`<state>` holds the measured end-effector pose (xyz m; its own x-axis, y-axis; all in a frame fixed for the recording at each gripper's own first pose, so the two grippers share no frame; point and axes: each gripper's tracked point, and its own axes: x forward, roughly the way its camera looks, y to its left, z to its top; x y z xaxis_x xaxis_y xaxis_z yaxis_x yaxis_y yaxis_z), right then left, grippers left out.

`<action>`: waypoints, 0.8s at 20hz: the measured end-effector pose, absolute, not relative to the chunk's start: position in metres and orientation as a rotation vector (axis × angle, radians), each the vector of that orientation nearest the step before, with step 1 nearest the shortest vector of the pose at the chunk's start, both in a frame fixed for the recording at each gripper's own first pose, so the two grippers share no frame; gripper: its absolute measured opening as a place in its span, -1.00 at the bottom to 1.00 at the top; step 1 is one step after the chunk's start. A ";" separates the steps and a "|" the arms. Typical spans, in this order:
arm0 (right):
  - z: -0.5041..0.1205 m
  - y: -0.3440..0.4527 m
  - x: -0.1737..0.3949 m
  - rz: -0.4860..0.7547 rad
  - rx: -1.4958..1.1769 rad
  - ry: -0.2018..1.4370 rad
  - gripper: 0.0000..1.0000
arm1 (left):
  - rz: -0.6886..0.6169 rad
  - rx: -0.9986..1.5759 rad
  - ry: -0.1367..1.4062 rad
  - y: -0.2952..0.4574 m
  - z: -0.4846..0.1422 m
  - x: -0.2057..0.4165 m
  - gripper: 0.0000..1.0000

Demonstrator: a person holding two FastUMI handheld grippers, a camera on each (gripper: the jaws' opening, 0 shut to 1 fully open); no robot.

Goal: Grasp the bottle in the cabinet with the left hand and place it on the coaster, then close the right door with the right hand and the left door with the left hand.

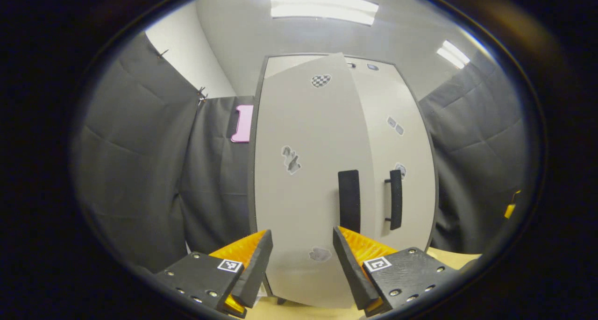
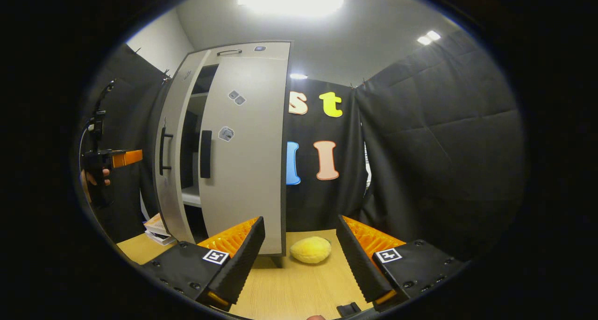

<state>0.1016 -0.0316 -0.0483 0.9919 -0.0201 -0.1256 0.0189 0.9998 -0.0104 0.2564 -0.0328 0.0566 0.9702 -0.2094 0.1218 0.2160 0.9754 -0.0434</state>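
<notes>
- In the left gripper view, the left gripper (image 1: 299, 259) stands wide open at the bottom of the frame and holds nothing; its two fingers (image 1: 254, 268) are well apart.
- Between and just above these fingers is the left door (image 1: 303, 180) of the cabinet, a pale grey panel that takes the middle of the frame. It is not fully closed and its right edge stands in front of the right door (image 1: 402, 138).
- The left door has a black handle (image 1: 349, 201) near its right edge, just above the right finger. The right door has its own black handle (image 1: 395, 198) beside it.
- In the right gripper view, the right gripper (image 2: 299, 254) is also wide open at the bottom of the frame, with nothing between its fingers (image 2: 243, 259).
- Under it is the wooden table (image 2: 289, 287), and a yellow soft object (image 2: 310, 249) lies on the table between the fingers, near the foot of the cabinet.
- In this view the cabinet stands in the left half of the frame. A dark gap with a shelf (image 2: 191, 196) shows between the two doors.
- At the left edge of the same view a hand (image 2: 91, 177) holds the other gripper, near the left door.
- Some books (image 2: 156, 229) lie on the table at the lower left, beside the cabinet.
- I cannot tell where the bottle and the coaster are.
</notes>
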 end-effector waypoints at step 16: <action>-0.008 0.008 0.089 0.125 0.031 0.041 0.96 | -0.068 0.028 -0.068 0.064 0.028 0.154 0.70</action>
